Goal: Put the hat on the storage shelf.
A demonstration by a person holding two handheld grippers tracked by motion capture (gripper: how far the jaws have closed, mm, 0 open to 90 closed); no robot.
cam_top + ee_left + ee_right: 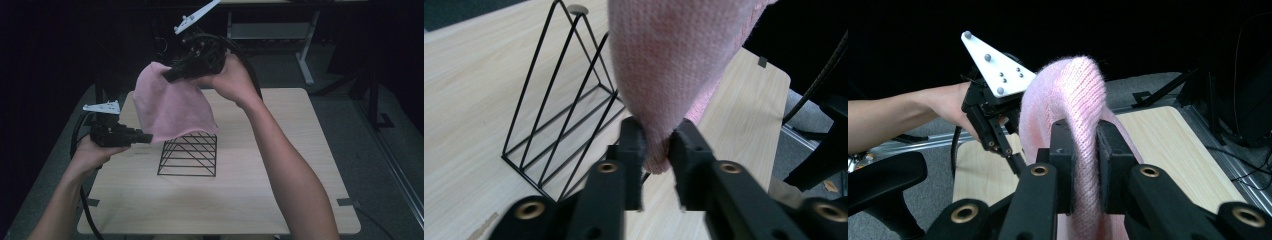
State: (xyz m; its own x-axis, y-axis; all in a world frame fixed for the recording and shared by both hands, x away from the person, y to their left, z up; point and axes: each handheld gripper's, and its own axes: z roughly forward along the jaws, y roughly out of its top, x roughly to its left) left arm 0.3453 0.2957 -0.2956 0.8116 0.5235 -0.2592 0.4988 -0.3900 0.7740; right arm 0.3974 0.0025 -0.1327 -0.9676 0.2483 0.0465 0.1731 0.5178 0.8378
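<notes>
Pink cloth (172,107) hangs in the air, held at two spots and draped over the top of a black wire rack (189,154) on the table (280,190). In the high view its upper edge is bunched in the right gripper (170,75), raised above and behind the rack; the cloth falls from there down and toward the person. Its lower corner goes into the left gripper (147,137), held low just beside the rack's left side.

Left gripper view: the left gripper (658,145) pinches the cloth (669,65) corner, one pad (633,142) on each side, fabric squeezed into a narrow tail between them. The rack (564,115) stands left of and beyond the fingers, close; the cloth rises straight up from the pads.

Right gripper view: the right gripper (1083,150) is clamped on a thick fold of the cloth (1073,95), which arches up and over between the pads (1063,150) and drops below them. Beyond the fingers, to their left, the left gripper (1015,162) points down along the cloth's edge, hand (948,102) behind it.

Right hand (230,80) wraps its gripper from behind; left hand (92,152) grips from below.
</notes>
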